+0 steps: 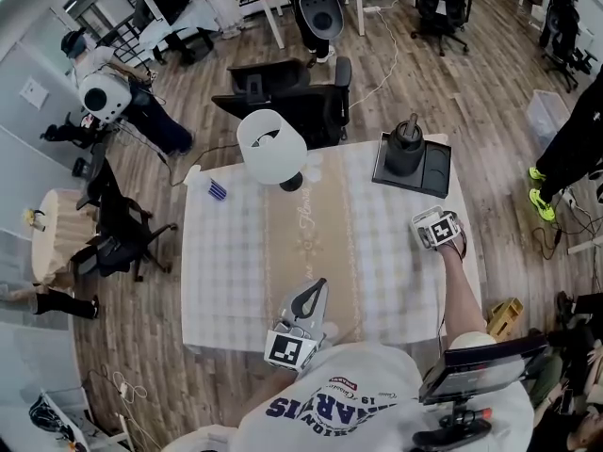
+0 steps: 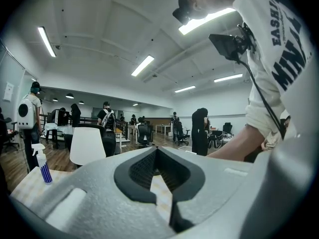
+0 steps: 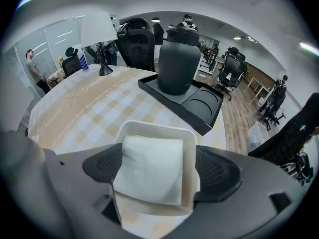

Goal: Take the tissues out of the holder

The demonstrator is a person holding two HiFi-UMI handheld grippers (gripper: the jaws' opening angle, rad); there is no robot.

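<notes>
- The right gripper has its jaws wide apart, and they press on the holder from both sides.
- The tissues lie folded inside the holder, between the jaws.
- The tissues overhang and cover the holder's left wall. In the head view, the gripper hides the holder completely.
- Ahead of this gripper, a little apart, stands a black tray with a dark jar on it.
- The table edge runs just to its right, and bare cloth opens to its left.
- The left gripper has its jaws together and holds nothing. It is at the table's near edge, well apart from the holder.
</notes>
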